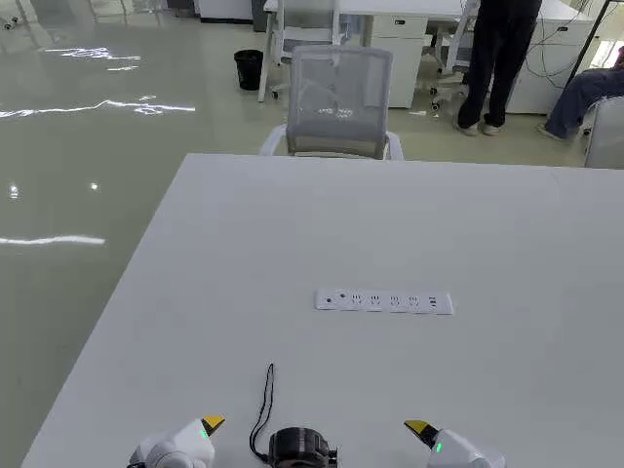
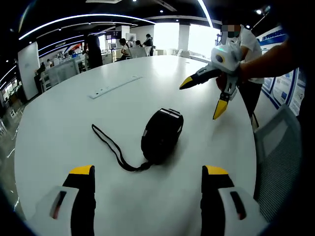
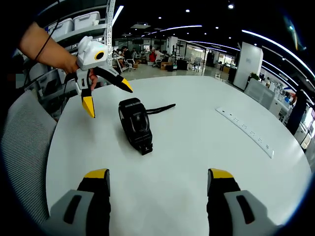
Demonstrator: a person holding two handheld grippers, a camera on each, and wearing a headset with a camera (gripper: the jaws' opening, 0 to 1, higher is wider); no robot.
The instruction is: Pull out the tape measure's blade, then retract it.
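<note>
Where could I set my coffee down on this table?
The table is bare from the power strip to the chair. The near edge is crowded: the tape measure lies between the left gripper and right gripper.

Tape measure [image 1: 302,447] at near edge of table [image 1: 292,234], pwr strip [image 1: 384,301] behind.

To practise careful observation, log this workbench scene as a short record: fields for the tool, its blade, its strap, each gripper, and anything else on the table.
tool: black tape measure, lying on the white table, held by nothing
blade: none seen drawn out
strap: black cord trailing loose on the table
left gripper: open, empty, short of the tape measure
right gripper: open, empty, short of the tape measure
also on table: white power strip, farther off
</note>
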